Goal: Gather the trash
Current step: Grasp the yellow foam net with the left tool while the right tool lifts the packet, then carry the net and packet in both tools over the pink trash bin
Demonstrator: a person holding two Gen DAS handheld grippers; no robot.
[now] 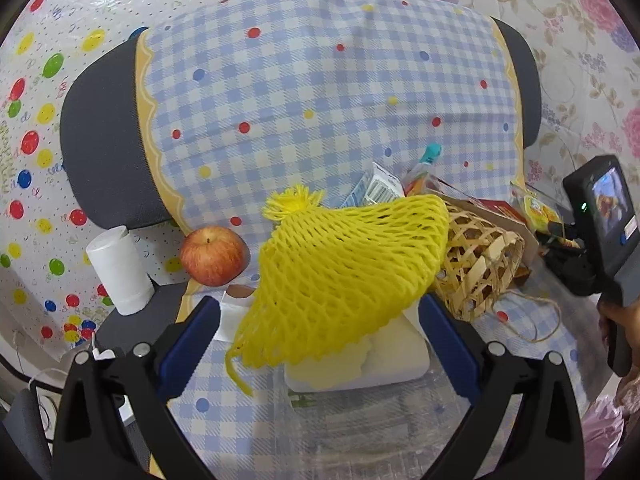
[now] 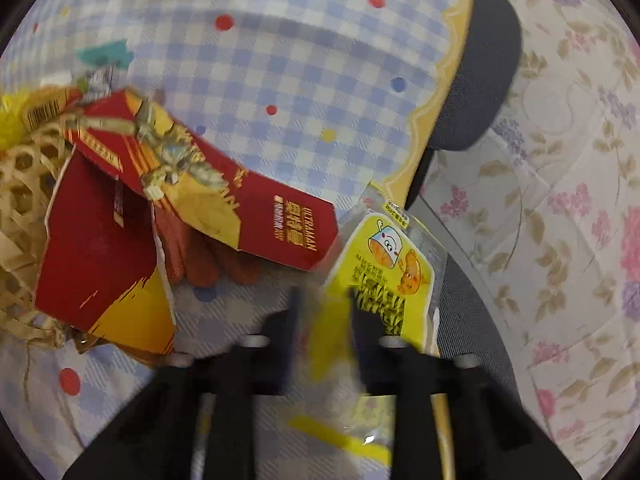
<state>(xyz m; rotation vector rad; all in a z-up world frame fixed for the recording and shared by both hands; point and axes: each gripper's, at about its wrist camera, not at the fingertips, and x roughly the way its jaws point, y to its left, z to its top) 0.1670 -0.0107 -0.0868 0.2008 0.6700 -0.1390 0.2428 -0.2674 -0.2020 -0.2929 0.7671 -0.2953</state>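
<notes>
In the left wrist view my left gripper [image 1: 320, 312] is open, its blue-padded fingers either side of a yellow foam fruit net [image 1: 340, 276] that lies over a white foam block [image 1: 368, 356]. A tipped woven bamboo basket [image 1: 480, 264] lies just right of the net. In the right wrist view my right gripper [image 2: 324, 312] is shut on a yellow snack wrapper [image 2: 384, 264], blurred near the fingers. A torn red and gold carton [image 2: 168, 208] lies to its left, against the basket [image 2: 24, 184]. The right gripper body also shows in the left wrist view [image 1: 600, 236].
A red apple [image 1: 214, 254] and a white paper roll [image 1: 118, 276] stand left of the net. A small carton [image 1: 380, 188] and a teal-capped tube [image 1: 428, 158] lie behind it. Everything rests on a blue checked cloth [image 1: 320, 92] over a dark cushion [image 1: 100, 152].
</notes>
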